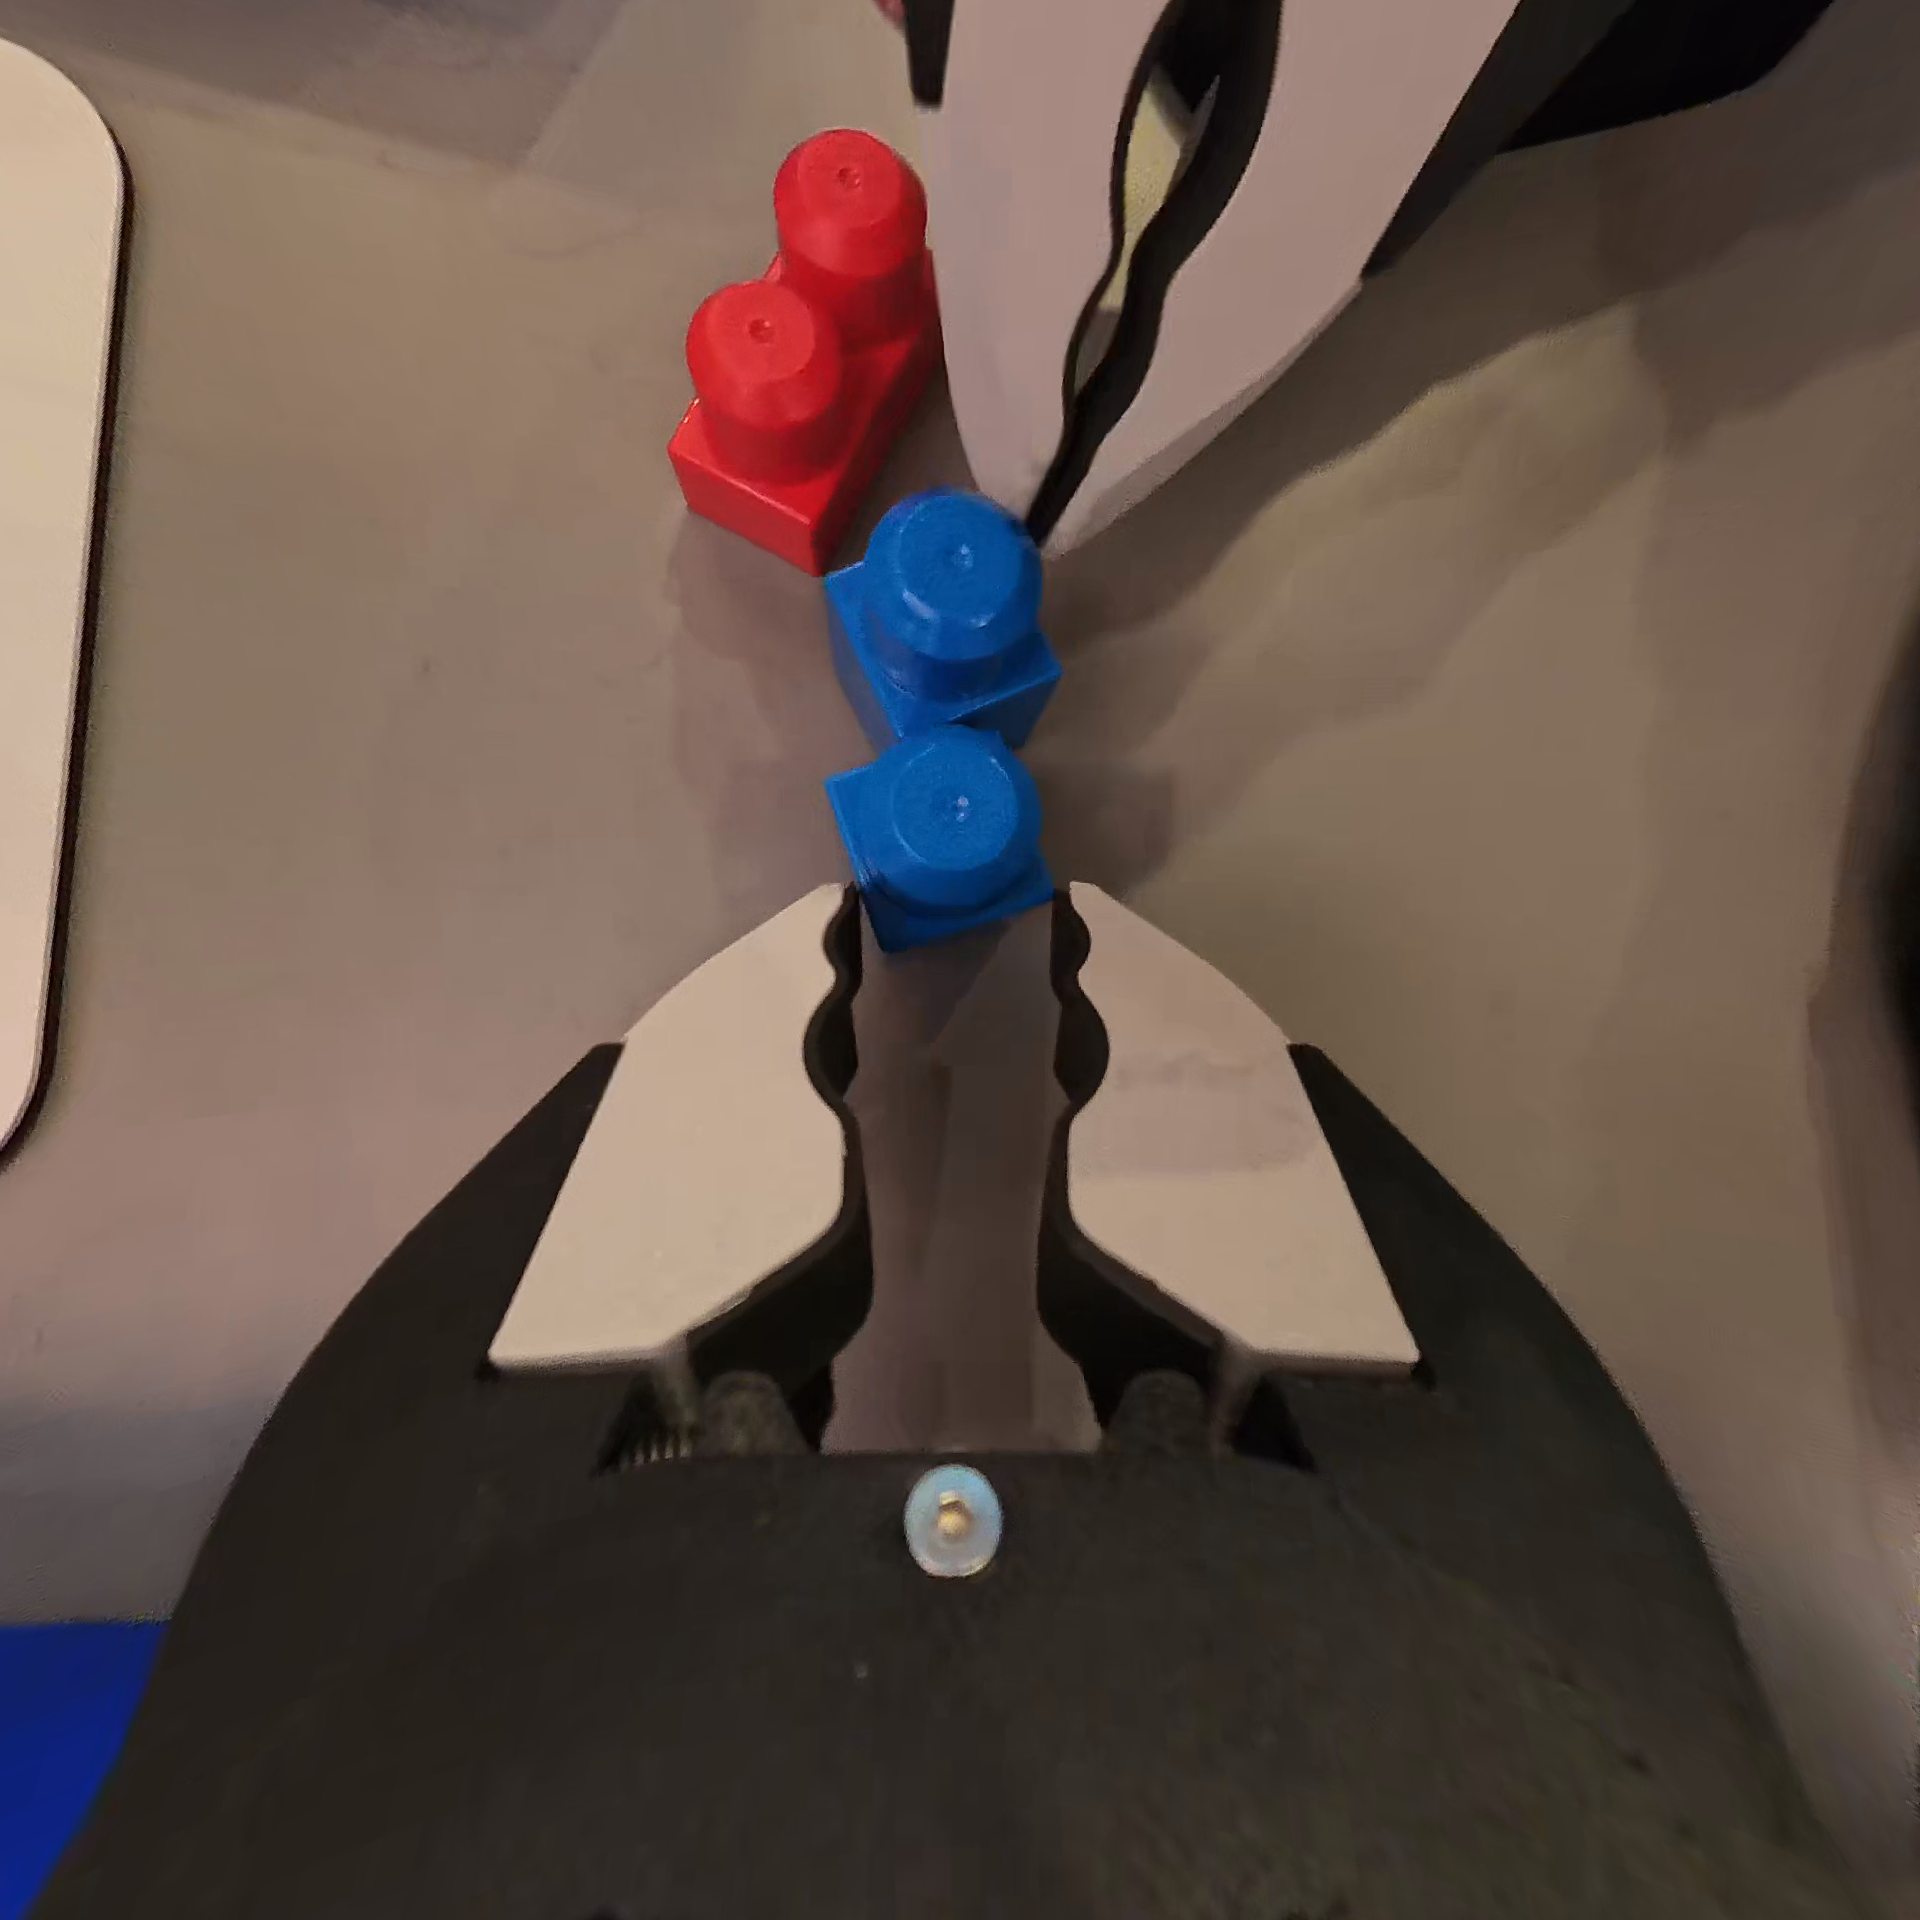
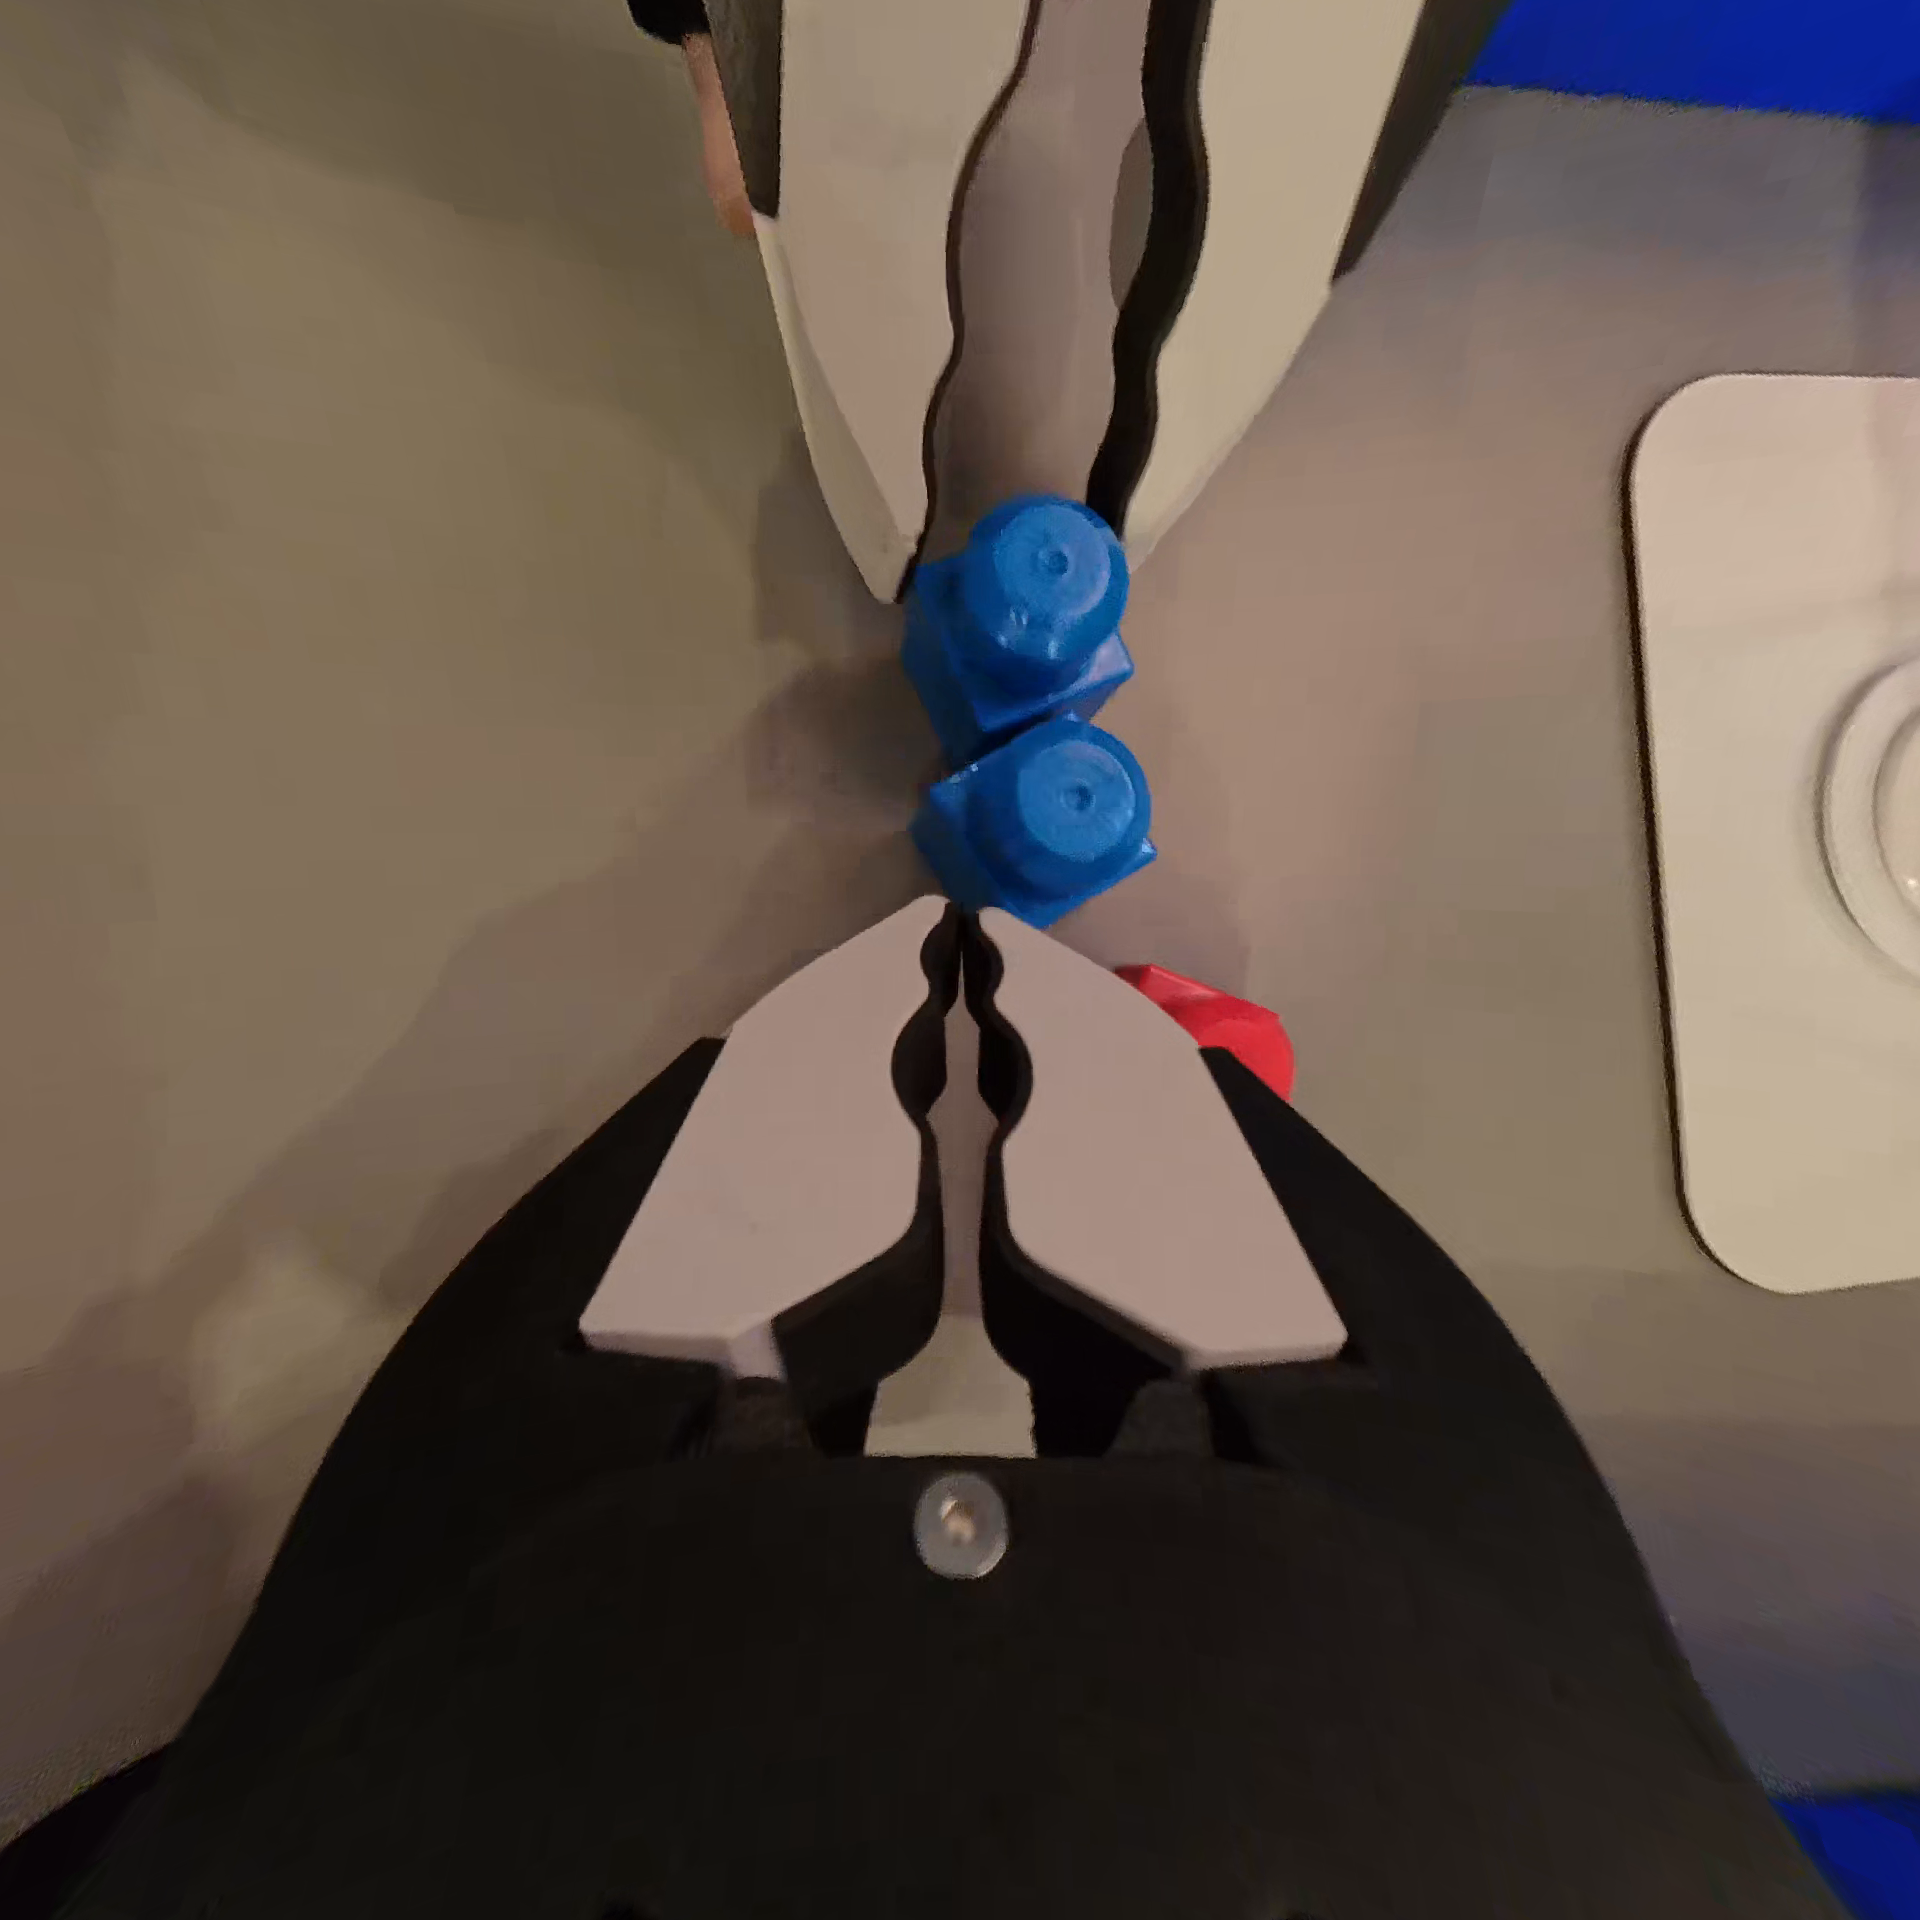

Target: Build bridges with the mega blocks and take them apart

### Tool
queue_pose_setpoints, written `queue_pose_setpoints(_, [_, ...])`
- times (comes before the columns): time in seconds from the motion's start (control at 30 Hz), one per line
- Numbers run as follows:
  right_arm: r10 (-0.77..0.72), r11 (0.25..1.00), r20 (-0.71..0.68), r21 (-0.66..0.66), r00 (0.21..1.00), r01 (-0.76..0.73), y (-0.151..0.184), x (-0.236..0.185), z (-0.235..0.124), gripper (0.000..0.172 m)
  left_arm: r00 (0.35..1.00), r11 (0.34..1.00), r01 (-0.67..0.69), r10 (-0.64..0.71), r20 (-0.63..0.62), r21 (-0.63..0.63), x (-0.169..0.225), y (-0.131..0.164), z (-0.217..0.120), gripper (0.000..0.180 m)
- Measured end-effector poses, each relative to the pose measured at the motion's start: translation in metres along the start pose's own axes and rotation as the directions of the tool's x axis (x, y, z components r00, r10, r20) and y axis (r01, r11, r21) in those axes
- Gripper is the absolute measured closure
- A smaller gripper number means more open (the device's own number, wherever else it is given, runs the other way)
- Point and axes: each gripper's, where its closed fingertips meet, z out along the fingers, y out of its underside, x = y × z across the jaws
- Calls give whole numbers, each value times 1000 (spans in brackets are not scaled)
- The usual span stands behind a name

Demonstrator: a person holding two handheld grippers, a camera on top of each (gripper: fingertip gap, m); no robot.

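Two blue one-stud blocks stand touching on the grey table. In the left wrist view the near one [image 1: 935,831] sits between the tips of my left gripper [image 1: 961,899], and both pads touch its base corners. The right wrist view shows the same grip on it [image 2: 1018,623] from the far side. The other blue block [image 1: 945,623] [image 2: 1039,821] stands just past my right gripper [image 2: 961,914], whose pads are shut together with nothing between them. A red two-stud block [image 1: 810,353] lies beside the blue ones and shows partly behind my right finger [image 2: 1216,1018].
A white rounded board [image 1: 52,520] lies at the table's side. In the right wrist view it [image 2: 1787,831] shows a round raised part. A blue strip [image 1: 73,1714] runs along the table edge. There is about 6 cm between the tips of the two grippers.
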Motion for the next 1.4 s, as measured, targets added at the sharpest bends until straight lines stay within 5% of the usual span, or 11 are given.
queue_pose_setpoints(0.33, [74,994,11,77,997,-75,-11,3,-9,172,998,1000,-24,24,-55,-3,-1,3,1,139])
queue_pose_setpoints(0.53, [138,990,-132,-21,982,-142,15,19,-4,172,997,1000,19,-19,-71,-4,1,13,8,148])
queue_pose_setpoints(0.77, [120,993,-112,-9,986,-122,6,11,5,172,999,1000,11,-11,-49,-8,5,10,9,150])
queue_pose_setpoints(0.9, [153,988,-112,33,982,-150,8,14,-14,172,998,998,-58,58,-4,6,-14,6,-8,133])
queue_pose_setpoints(1.07, [180,981,-85,89,980,-172,7,8,-26,172,952,949,-301,305,-25,97,-21,-21,-6,96])
queue_pose_setpoints(1.4, [208,971,-41,134,977,-200,15,-1,-34,172,867,890,-448,457,-198,89,-14,-17,34,92])
